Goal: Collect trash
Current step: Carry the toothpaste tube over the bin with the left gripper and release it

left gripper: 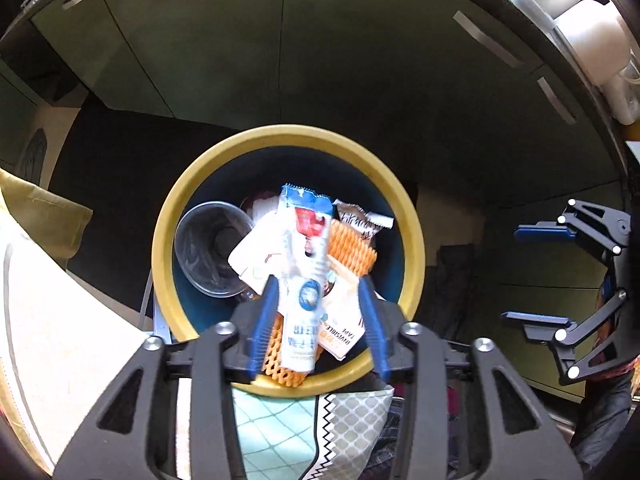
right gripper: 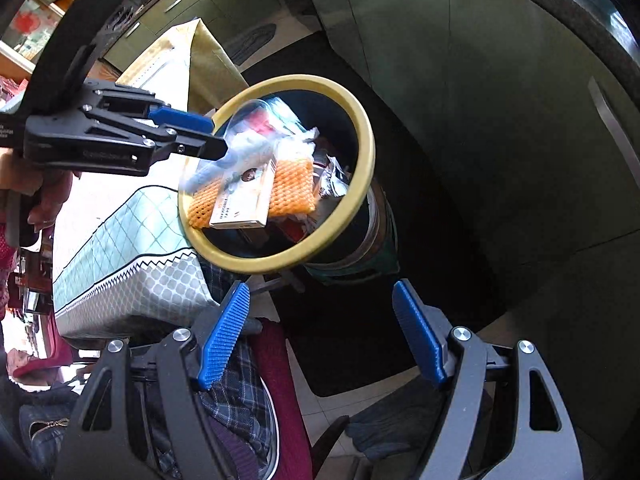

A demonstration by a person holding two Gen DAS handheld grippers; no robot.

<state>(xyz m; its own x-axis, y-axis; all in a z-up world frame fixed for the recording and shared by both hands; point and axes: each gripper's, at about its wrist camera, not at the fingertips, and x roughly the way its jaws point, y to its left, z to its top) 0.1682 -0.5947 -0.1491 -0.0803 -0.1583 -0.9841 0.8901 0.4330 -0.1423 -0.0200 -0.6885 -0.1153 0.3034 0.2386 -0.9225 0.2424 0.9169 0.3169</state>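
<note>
A blue trash bin with a yellow rim [left gripper: 412, 248] [right gripper: 366, 176] stands on the dark floor beside the table. It holds a clear plastic cup [left gripper: 208, 248], orange foam netting [left gripper: 352, 248] [right gripper: 292, 188], a tape box [right gripper: 244, 200] and wrappers. My left gripper [left gripper: 318, 320] is open right over the bin's near rim; a white and blue wrapper [left gripper: 302, 280] lies blurred between its blue fingers [left gripper: 262, 320], free of them, and shows blurred in the right wrist view [right gripper: 240, 152]. My right gripper [right gripper: 320, 332] is open and empty, off to the bin's side; it shows in the left view [left gripper: 540, 276].
A table with a patterned teal and grey cloth [right gripper: 132, 248] [left gripper: 280, 436] stands against the bin. Green cabinet doors with metal handles [left gripper: 488, 40] run behind the bin. White cups [left gripper: 592, 32] sit on the counter above. Clothing on a chair [right gripper: 248, 400] lies below my right gripper.
</note>
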